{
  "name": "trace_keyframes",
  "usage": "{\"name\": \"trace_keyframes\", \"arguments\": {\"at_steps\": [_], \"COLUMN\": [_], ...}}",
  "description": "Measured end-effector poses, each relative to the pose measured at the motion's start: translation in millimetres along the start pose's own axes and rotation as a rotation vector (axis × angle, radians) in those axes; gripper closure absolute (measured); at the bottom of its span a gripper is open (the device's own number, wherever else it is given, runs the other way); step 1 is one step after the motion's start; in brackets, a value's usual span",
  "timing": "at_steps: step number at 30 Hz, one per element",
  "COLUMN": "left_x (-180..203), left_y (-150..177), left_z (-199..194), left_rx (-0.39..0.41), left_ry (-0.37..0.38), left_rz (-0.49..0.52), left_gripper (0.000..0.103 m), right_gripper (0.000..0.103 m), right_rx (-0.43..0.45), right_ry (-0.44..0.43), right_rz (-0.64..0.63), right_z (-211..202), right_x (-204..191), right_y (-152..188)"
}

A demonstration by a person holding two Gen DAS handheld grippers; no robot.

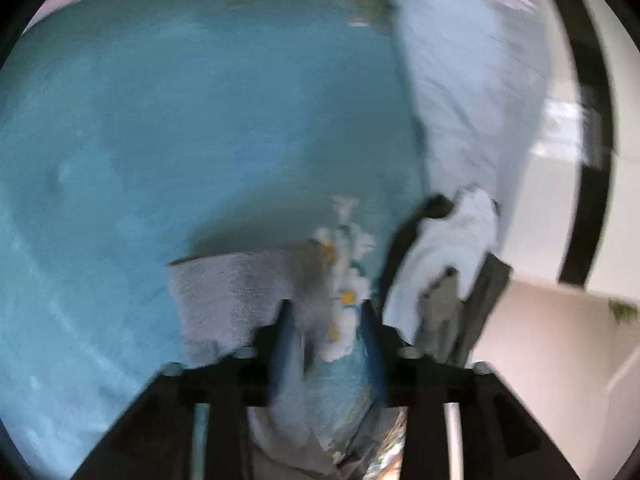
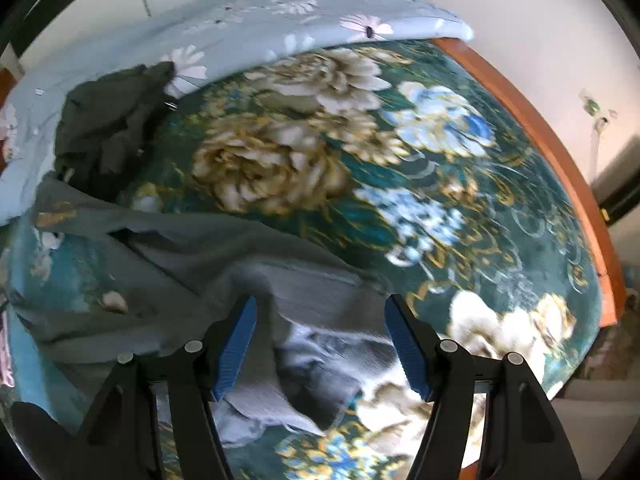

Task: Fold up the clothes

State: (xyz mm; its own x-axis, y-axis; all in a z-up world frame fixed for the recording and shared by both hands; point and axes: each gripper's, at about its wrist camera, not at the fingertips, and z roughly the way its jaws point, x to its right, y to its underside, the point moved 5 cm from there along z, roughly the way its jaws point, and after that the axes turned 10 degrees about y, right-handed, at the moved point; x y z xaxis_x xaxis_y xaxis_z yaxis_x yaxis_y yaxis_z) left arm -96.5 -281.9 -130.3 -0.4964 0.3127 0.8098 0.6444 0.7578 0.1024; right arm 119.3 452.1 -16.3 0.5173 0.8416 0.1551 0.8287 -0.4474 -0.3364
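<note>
Left gripper (image 1: pixel 326 316) part-open, empty; corner of crumpled grey woven garment (image 1: pixel 228 292) just outside its left finger. Right gripper (image 2: pixel 322 344) wide, straddling same cloth (image 2: pixel 320 292) unpinched on teal floral bedspread (image 2: pixel 460 200). Risk: pinching bedspread pile, or one layer only, so fold skews.

Matt grey ribbed cloth (image 2: pixel 304 292) on plush floral blanket (image 2: pixel 400 184); glossy wooden bed frame (image 2: pixel 560 152).

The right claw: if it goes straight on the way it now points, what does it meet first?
Most likely the grey garment lying crumpled on the floral bedspread. The right claw is open, and the grey cloth fills the gap ahead of its fingers; how far off it lies is unclear.
</note>
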Motion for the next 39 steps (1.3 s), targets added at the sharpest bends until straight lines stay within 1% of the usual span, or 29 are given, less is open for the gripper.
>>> {"name": "trace_keyframes", "arguments": {"at_steps": [1,2,3,5,6,8,11,12,13,14,15,17,19,23,25,27,29,30,32,33,34,35,36,38,39], "left_x": [1,-4,-14,-42,-56,-69,-68,-65,-61,-59,-57,-53,-50,-41,-38,-33,-32,-32,-37,-40,-41,-42,-43,-43,-41], "left_y": [1,2,3,4,4,0,-9,-11,-12,-12,-11,-8,-5,3,9,19,23,25,31,34,37,40,42,46,49], "left_z": [-3,-4,-5,-2,1,4,3,4,6,7,8,5,-8,-52,-74,-90,-101,-105,-115,-119,-121,-122,-124,-135,-140], "left_rx": [0.010,0.020,0.026,0.009,-0.005,0.003,0.041,0.050,0.044,0.040,0.042,0.054,0.086,0.166,0.191,0.210,0.219,0.223,0.225,0.227,0.229,0.231,0.234,0.249,0.258], "left_ry": [-0.018,-0.072,-0.148,-0.249,-0.262,-0.208,-0.151,-0.137,-0.132,-0.140,-0.155,-0.175,-0.176,-0.140,-0.126,-0.137,-0.142,-0.142,-0.150,-0.150,-0.146,-0.141,-0.137,-0.123,-0.119], "left_rz": [0.058,0.107,0.139,0.133,0.105,0.039,0.002,0.009,0.024,0.033,0.041,0.057,0.071,0.084,0.096,0.123,0.132,0.134,0.130,0.123,0.114,0.105,0.095,0.078,0.070], "left_gripper": [0.053,0.053,0.053,0.053,0.054,0.055,0.055,0.063,0.084,0.092,0.096,0.097,0.097,0.098,0.098,0.098,0.098,0.098,0.098,0.098,0.098,0.098,0.098,0.098,0.098], "right_gripper": [0.035,0.035,0.035,0.035,0.035,0.035,0.035,0.035,0.035,0.035,0.035,0.035,0.035,0.035,0.035,0.035,0.036,0.036,0.036,0.042,0.064,0.078,0.095,0.095,0.096], "right_rx": [-0.016,-0.032,-0.048,-0.091,-0.131,-0.199,-0.264,-0.285,-0.305,-0.315,-0.324,-0.324,-0.322,-0.249,-0.240,-0.241,-0.249,-0.268,-0.301,-0.306,-0.310,-0.307,-0.304,-0.298,-0.272], "right_ry": [0.009,0.017,0.026,0.027,0.011,-0.037,-0.141,-0.168,-0.192,-0.199,-0.205,-0.239,-0.275,-0.361,-0.404,-0.434,-0.479,-0.482,-0.456,-0.440,-0.424,-0.410,-0.395,-0.367,-0.374], "right_rz": [0.017,0.035,0.052,0.099,0.137,0.214,0.306,0.315,0.323,0.328,0.333,0.385,0.440,0.552,0.615,0.671,0.686,0.670,0.630,0.625,0.621,0.609,0.597,0.573,0.548], "right_z": [2,3,5,9,13,19,22,22,22,23,23,25,27,26,27,27,25,27,37,43,49,49,48,48,40], "right_x": [4,9,13,21,22,21,8,3,-3,-6,-9,-9,-8,1,6,7,2,-4,-18,-21,-24,-25,-26,-27,-26], "right_y": [5,10,14,28,39,62,90,98,106,111,116,123,129,118,113,109,105,104,104,103,103,102,102,101,96]}}
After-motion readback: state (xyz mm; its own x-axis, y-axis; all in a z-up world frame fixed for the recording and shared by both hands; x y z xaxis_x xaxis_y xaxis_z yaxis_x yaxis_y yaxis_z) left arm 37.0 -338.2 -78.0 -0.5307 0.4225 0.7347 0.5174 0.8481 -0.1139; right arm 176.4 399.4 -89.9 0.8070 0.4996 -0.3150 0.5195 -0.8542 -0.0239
